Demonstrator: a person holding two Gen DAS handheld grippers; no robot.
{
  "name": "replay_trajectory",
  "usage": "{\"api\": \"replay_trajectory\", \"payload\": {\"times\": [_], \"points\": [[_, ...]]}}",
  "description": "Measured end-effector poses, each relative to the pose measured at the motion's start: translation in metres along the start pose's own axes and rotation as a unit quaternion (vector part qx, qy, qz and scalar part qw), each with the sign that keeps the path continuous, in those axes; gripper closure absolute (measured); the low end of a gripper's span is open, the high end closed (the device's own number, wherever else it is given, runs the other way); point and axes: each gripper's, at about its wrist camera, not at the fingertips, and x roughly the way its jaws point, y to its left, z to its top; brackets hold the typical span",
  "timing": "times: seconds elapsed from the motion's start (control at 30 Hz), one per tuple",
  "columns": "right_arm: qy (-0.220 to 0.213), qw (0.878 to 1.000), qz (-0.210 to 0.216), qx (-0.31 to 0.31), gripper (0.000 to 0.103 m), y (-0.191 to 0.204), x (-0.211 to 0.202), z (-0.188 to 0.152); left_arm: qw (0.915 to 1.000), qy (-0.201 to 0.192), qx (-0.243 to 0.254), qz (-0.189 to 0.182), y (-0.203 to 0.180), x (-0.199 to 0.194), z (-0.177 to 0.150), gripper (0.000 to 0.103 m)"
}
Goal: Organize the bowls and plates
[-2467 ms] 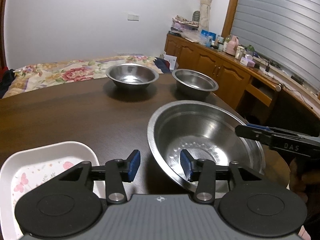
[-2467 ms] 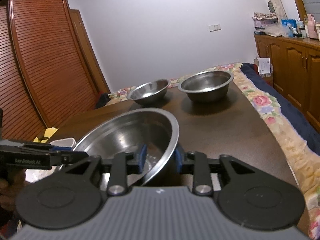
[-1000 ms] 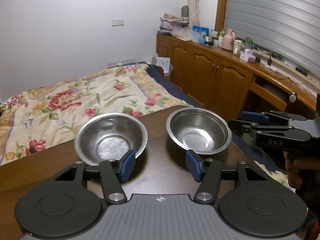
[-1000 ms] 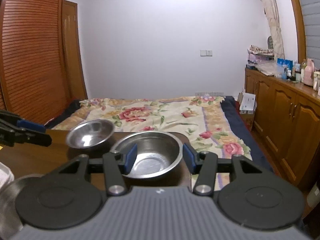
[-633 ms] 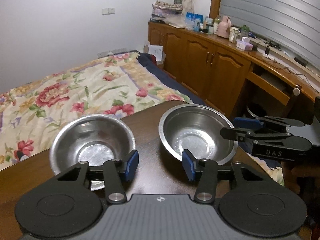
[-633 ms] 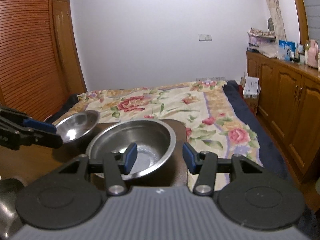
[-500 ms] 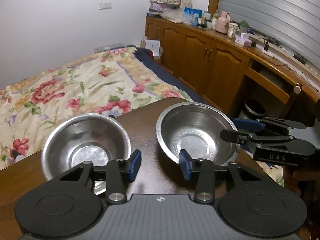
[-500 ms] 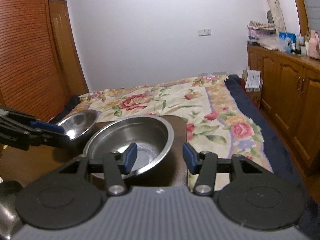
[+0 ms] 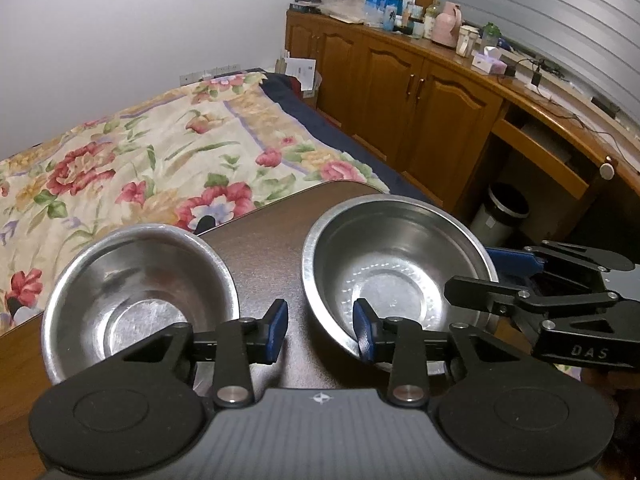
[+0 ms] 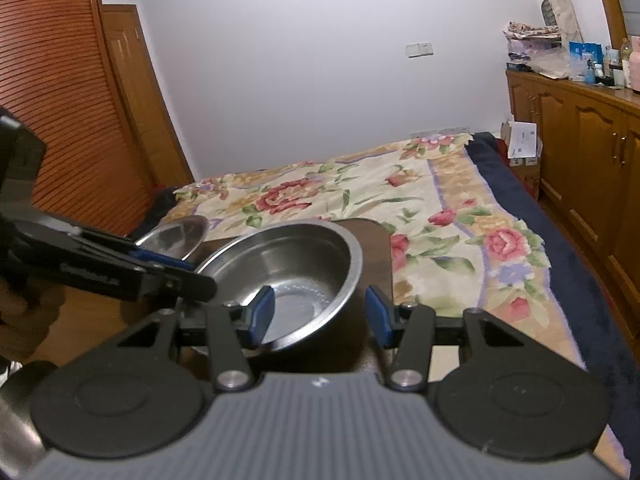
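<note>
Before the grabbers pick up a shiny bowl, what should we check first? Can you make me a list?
1. Right gripper open: ok, blue pads apart.
2. Right gripper lined up on the right bowl: ok, its near rim sits between the fingers.
3. Left gripper open: ok, holding nothing.
4. Left gripper on a bowl: not ok, it points at the bare table between the bowls.
5. Left bowl empty: ok.
6. Right bowl safely on the table: cannot tell, it sits near the far corner.
</note>
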Motion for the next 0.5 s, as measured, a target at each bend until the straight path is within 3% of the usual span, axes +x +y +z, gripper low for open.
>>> {"api": "replay_trajectory", "payload": {"times": [0.13,0.27,0.5], "points": [[0.005,1.000,0.010,0.007,0.052,-0.0008,0.0017,0.0006,1.0000,0.001,-0.002,-0.002,-0.0001,0.0018,0.0015,0.068],[0.008,1.000,0.014,0.012,0.053,-0.0004,0.0035,-0.0003,1.0000,0.003,-0.002,-0.005,-0.0007,0.0028,0.0021,0.081],[0.010,1.000,0.008,0.015,0.071,0.0025,0.0024,-0.0014,1.0000,0.000,-0.008,-0.005,-0.0028,-0.0022,0.0004,0.082]]}}
